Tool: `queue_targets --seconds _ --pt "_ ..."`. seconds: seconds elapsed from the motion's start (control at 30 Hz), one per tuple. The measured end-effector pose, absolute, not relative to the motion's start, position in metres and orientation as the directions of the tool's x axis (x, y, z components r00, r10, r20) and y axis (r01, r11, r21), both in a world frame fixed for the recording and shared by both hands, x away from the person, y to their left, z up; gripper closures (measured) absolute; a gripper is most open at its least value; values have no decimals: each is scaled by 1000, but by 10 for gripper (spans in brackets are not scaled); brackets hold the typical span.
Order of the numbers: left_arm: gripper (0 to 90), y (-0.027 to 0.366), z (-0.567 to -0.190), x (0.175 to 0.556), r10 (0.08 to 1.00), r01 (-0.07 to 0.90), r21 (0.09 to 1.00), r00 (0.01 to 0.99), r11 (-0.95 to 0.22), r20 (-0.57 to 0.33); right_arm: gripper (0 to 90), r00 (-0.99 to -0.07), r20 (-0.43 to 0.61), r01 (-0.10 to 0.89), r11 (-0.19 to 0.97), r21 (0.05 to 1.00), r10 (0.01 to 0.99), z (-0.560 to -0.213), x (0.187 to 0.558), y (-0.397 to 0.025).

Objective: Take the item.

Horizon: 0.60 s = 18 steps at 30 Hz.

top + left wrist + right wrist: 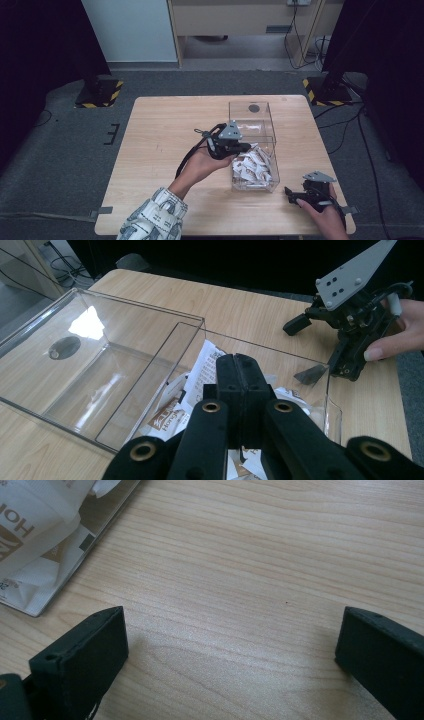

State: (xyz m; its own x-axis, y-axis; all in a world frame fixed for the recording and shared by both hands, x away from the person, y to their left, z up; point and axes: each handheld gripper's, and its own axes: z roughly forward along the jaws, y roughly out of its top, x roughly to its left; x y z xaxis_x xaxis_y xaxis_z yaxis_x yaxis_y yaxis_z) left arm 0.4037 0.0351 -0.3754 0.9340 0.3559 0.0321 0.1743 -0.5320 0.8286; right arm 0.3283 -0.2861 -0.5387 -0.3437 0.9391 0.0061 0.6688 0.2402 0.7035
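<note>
A clear plastic box (252, 145) stands on the wooden bench (160, 150), right of centre. Its near half holds a heap of white sachets (254, 167) with brown print; its far half is bare, with a dark round spot on the wall or floor there. In the left gripper view the box (100, 370) shows as a see-through tray with a partition or second wall across it, and the sachets (200, 375) lie crumpled just beyond the jaws.

The left tongs (242, 147) sit at the box's near-left edge, over the sachets, held by the left hand (202, 165), whose patterned sleeve (152, 217) comes in from below. In the left gripper view these tongs (235, 371) are clenched, the two jaws pressed flat together with nothing seen between them; whether they touch the sachets cannot be told.

The right tongs (291, 194) rest low at the bench's near-right corner, held by the right hand (327, 220), apart from the box. In the right gripper view the tongs (230, 635) are released, jaws spread wide over bare wood, gripping nothing, with a sachet (35, 555) and the box's edge off to the upper left.
</note>
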Motion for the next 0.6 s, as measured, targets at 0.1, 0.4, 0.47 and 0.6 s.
queue_targets --seconds 0.1,0.4,0.47,0.6 --pt "897 36 -374 404 357 174 831 933 -528 32 8 -344 6 669 240 703 939 -539 328 -286" --pt "896 41 -371 405 365 173 838 930 -518 33 8 -344 6 669 240 703 939 -539 328 -286" --pt "897 41 -370 405 365 170 839 930 -517 36 8 -344 6 669 240 703 939 -539 328 -286" --pt "897 44 -367 405 368 168 841 929 -514 39 8 -344 6 669 240 703 939 -539 328 -286"
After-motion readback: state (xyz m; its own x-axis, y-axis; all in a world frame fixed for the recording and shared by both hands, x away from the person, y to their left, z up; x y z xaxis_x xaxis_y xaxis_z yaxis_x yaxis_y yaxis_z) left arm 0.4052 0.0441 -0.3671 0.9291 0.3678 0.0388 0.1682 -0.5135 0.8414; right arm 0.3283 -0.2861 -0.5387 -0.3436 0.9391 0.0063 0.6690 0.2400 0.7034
